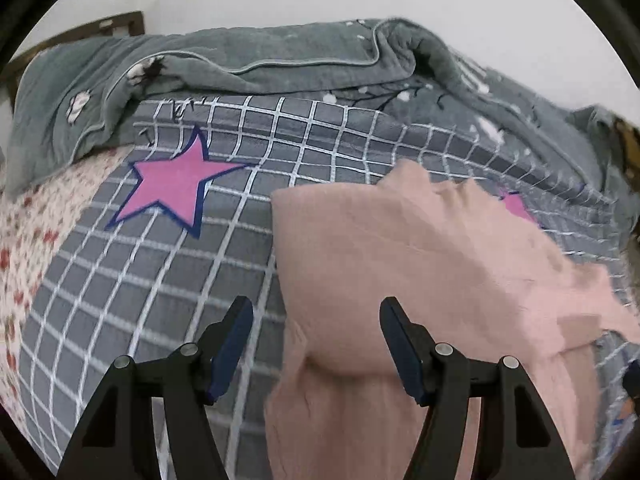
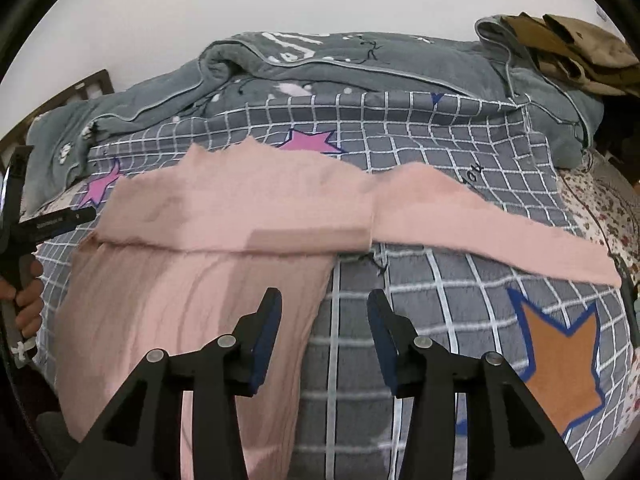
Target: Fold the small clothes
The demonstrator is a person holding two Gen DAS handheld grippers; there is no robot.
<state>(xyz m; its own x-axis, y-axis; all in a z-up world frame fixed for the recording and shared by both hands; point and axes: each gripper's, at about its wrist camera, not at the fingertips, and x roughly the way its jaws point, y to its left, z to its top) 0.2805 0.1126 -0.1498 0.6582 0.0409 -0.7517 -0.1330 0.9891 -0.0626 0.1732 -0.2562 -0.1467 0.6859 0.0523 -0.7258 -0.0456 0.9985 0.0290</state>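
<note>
We held both hand-held grippers above the bed, each open and empty. The pink garment lay across the checked blanket, its folded band running sideways. It sat ahead-right of the left hand-held gripper and ahead-left of the right hand-held gripper, both about equally near.

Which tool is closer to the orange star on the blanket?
Right. The right tool hovers open over the checked blanket, with the orange star just to its right. The left tool is open over the pink garment's far left side, away from that star.
</note>
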